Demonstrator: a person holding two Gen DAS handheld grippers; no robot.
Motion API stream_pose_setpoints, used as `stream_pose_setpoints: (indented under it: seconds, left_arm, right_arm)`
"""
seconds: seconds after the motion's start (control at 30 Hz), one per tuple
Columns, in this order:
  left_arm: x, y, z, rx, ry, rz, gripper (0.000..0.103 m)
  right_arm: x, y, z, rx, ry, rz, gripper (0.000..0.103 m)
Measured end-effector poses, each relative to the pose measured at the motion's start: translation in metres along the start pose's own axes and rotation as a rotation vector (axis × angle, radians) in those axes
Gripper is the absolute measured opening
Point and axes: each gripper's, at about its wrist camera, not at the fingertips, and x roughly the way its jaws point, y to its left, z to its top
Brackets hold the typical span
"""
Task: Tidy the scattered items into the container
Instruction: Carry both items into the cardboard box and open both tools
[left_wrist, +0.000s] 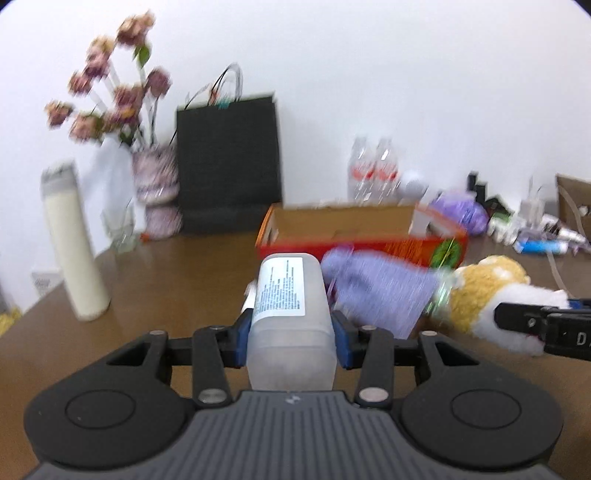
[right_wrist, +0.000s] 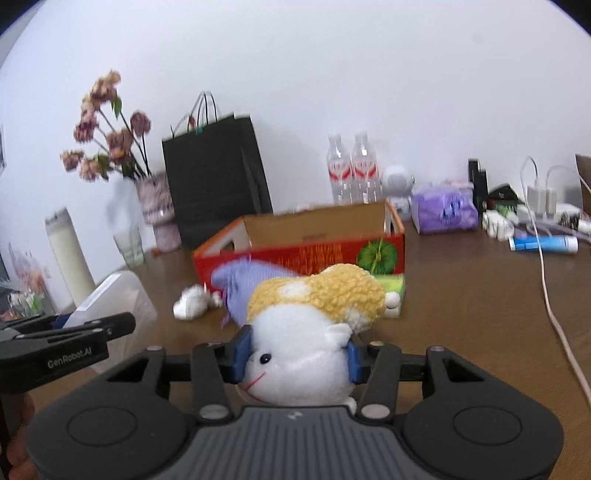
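Red cardboard box (right_wrist: 299, 254), open-topped with a plain brown inside and a green round fruit picture on its front, sits on the brown wooden bench (right_wrist: 461, 314) in front of a black paper gift bag (right_wrist: 214, 177). Just before the box lie a lilac cloth pouch (right_wrist: 243, 284), a crumpled white tissue (right_wrist: 190, 302) and a small green packet (right_wrist: 393, 286).

The left gripper (left_wrist: 291, 328) has its blue-padded jaws pinching a translucent plastic bottle (left_wrist: 288, 295), raised above the bench short of the box. The bottle carries a white label of fine blue print, too small to read.

The right gripper (right_wrist: 297, 356) has its jaws squeezing a plush toy animal (right_wrist: 306, 332) with a white face, black eye, pink stitched mouth and woolly yellow back, also held short of the box.

The left gripper's side reads "GenRobot.AI" in the right wrist view.

Behind the box stand two clear water bottles with red labels (right_wrist: 352, 170); a tall cream cylinder (left_wrist: 72, 240) and dried pink flowers in a vase (left_wrist: 110, 92) stand at left.
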Motion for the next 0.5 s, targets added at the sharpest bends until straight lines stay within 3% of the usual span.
stream_pose_setpoints:
  seconds: [0.17,0.23,0.37,0.5]
  left_arm:
    - [0.04,0.0,0.067,-0.007,-0.051,-0.041,0.044]
    - [0.073,0.001,0.092,-0.022,-0.017,-0.066,0.044]
    - [0.148,0.002,0.134,-0.035,0.061,-0.036,0.044]
    - [0.222,0.004,0.158,-0.049,0.157,-0.046,0.044]
  right_arm:
    - [0.019,-0.015,0.063,-0.012,-0.079,0.007,0.047]
    - [0.044,-0.022,0.096,-0.024,-0.076,0.005,0.047]
    - [0.111,-0.037,0.15,-0.005,0.005,0.012,0.048]
    - [0.18,-0.045,0.183,-0.009,0.075,-0.029,0.048]
